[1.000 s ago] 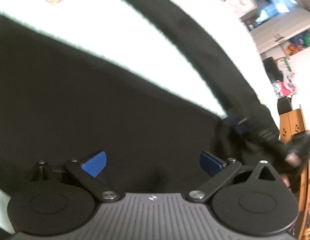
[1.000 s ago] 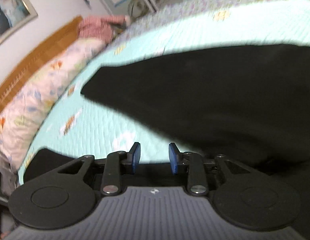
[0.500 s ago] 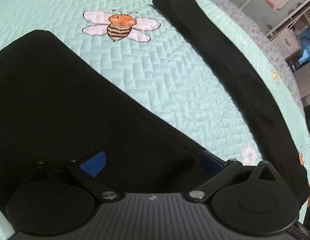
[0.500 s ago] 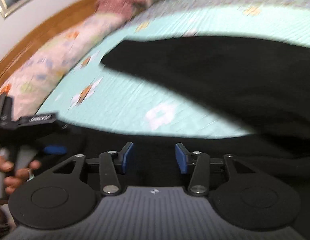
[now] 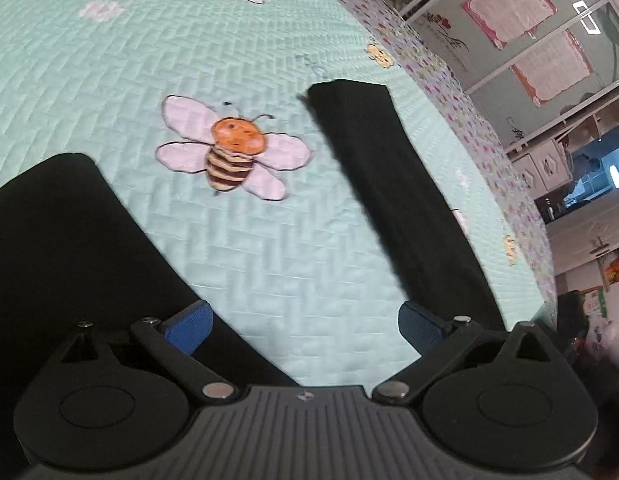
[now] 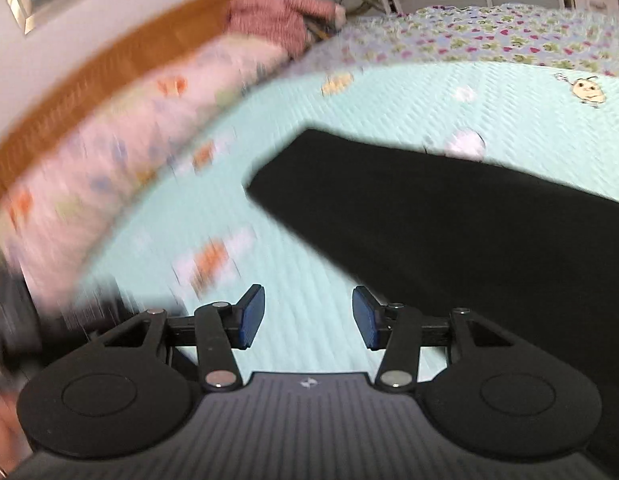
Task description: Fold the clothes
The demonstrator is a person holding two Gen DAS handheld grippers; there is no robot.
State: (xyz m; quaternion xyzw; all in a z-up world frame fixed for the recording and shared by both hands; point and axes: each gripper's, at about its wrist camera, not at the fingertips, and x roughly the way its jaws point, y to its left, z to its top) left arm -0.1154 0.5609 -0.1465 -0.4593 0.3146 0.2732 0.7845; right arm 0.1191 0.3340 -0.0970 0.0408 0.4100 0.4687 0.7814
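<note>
We hover both released: left gripper (image 5: 303,326) and right gripper (image 6: 308,317) above black garment (image 5: 401,200) spread flat on bed (image 5: 109,80) for folding.

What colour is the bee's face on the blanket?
Orange, on the bee, with a brown-and-cream striped body and pale pink wings; best in the left wrist view.

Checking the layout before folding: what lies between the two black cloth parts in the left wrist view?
Bare quilt with a bee patch.
</note>
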